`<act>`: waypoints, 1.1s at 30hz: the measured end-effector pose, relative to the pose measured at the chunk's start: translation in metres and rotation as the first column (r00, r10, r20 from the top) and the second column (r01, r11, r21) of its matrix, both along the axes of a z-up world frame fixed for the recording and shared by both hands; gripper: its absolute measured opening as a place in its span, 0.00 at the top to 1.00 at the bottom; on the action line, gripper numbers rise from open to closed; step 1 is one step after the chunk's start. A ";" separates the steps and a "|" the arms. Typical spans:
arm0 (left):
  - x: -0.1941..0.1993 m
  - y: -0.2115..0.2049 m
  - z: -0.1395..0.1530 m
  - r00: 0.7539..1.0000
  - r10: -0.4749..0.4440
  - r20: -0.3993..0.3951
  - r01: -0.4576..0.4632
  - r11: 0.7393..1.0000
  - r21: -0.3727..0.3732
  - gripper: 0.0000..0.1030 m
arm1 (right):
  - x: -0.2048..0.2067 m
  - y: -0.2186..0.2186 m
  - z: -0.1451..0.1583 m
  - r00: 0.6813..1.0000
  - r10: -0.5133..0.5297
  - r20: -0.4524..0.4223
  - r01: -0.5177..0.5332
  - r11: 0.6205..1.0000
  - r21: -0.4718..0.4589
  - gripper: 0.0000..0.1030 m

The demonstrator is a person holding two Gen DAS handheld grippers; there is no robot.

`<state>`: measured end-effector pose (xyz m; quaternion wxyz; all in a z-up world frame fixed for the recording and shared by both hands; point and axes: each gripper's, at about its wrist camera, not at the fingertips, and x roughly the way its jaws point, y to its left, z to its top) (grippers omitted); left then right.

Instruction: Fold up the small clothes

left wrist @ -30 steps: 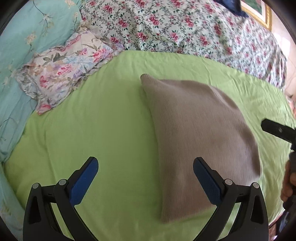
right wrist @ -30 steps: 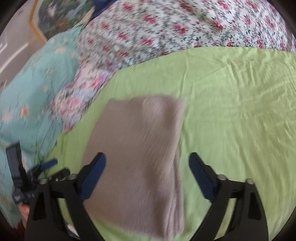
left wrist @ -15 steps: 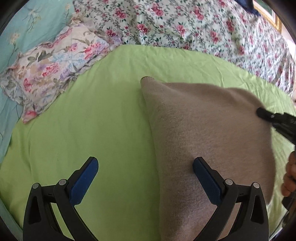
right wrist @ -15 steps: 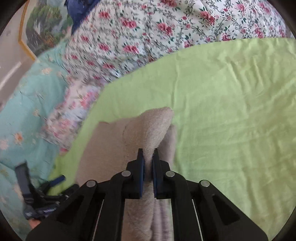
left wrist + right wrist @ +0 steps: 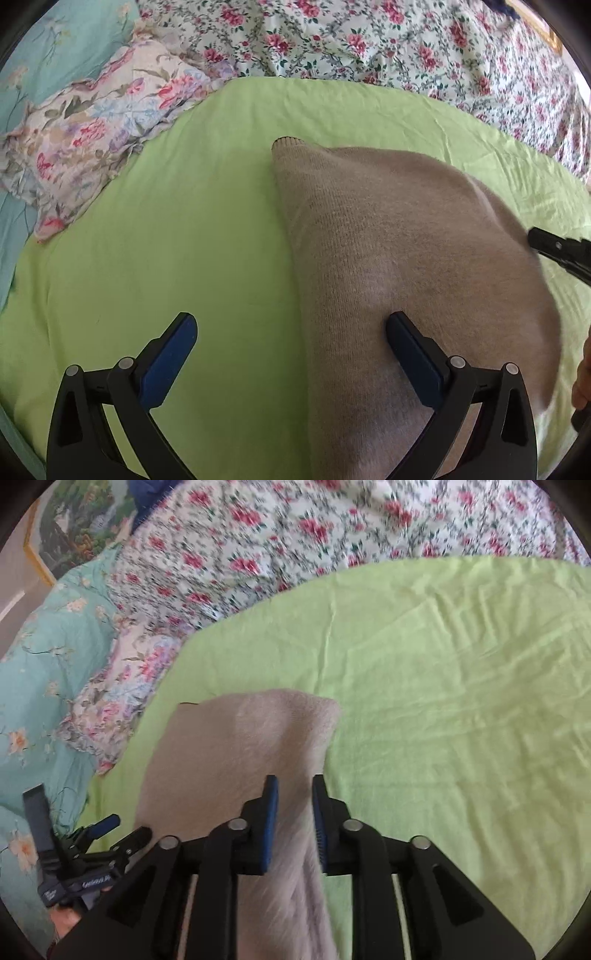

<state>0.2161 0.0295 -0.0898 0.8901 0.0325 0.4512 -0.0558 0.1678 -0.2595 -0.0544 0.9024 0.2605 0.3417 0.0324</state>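
A beige knitted garment (image 5: pixel 399 266) lies folded on the green sheet (image 5: pixel 184 229). My left gripper (image 5: pixel 291 354) is open and hovers over the garment's near left edge, one finger above the sheet, the other above the knit. In the right wrist view the garment (image 5: pixel 236 753) has its right edge lifted, and my right gripper (image 5: pixel 294 812) is narrowly parted with that knit running between its blue pads (image 5: pixel 271 812). The right gripper's tip shows at the far right of the left wrist view (image 5: pixel 554 247); the left gripper shows at the lower left of the right wrist view (image 5: pixel 88 849).
A floral quilt (image 5: pixel 369 40) is bunched along the far side of the bed. A floral pillow (image 5: pixel 92 129) and a teal floral cover (image 5: pixel 48 55) lie at the left. A framed picture (image 5: pixel 62 528) hangs at the upper left in the right wrist view.
My right gripper closed on the garment's right edge and lifted it, and now its jaws have parted slightly. My left gripper moved closer over the garment and stayed open.
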 end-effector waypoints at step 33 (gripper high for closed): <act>-0.166 0.022 0.028 0.994 -0.095 0.048 0.090 0.992 0.093 0.01 | -0.142 0.121 -0.013 0.960 0.256 -0.110 -0.277 0.914 -0.296 0.03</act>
